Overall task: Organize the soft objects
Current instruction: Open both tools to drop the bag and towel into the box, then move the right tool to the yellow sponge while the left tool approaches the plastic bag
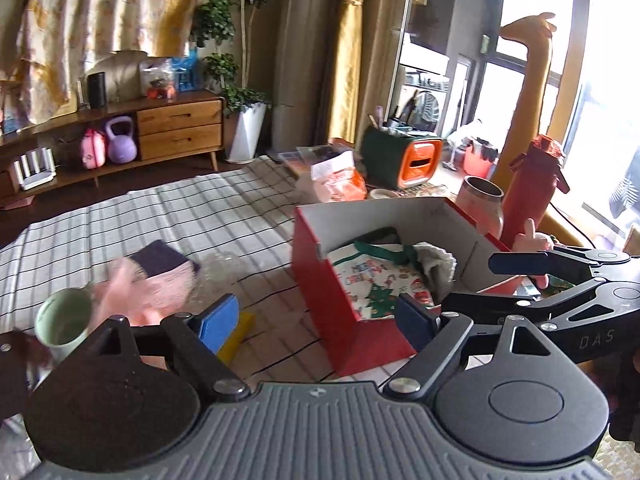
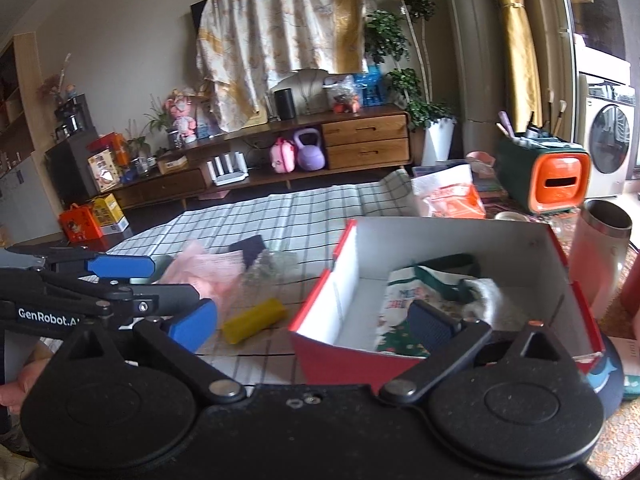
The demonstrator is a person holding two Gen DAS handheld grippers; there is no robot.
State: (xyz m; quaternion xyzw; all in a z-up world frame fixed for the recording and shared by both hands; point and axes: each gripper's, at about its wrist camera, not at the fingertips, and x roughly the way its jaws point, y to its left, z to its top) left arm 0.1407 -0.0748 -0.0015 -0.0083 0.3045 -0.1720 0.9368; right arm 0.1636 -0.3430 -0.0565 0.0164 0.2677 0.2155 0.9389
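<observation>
A red box (image 1: 316, 264) with a white inside stands on the checked tablecloth; it also shows in the right wrist view (image 2: 344, 356). Inside lie a Christmas-print cloth (image 1: 376, 280) (image 2: 404, 300) and a white fluffy cloth (image 1: 438, 260) (image 2: 486, 292). A pink cloth with a dark patch (image 1: 160, 276) (image 2: 208, 272) lies left of the box beside crumpled clear plastic (image 1: 218, 266). A yellow sponge block (image 1: 238, 334) (image 2: 254, 320) lies near it. My left gripper (image 1: 318, 318) is open and empty before the box. My right gripper (image 2: 314, 324) is open and empty at the box's near wall.
A green mug (image 1: 60, 322) stands at the left. A steel tumbler (image 1: 482, 204) (image 2: 600, 264), a red bottle (image 1: 532, 188), an orange-green organiser (image 1: 400, 156) (image 2: 544, 180) and an orange bag (image 1: 338, 180) (image 2: 448, 196) crowd behind the box. A wooden sideboard (image 2: 360, 140) lines the far wall.
</observation>
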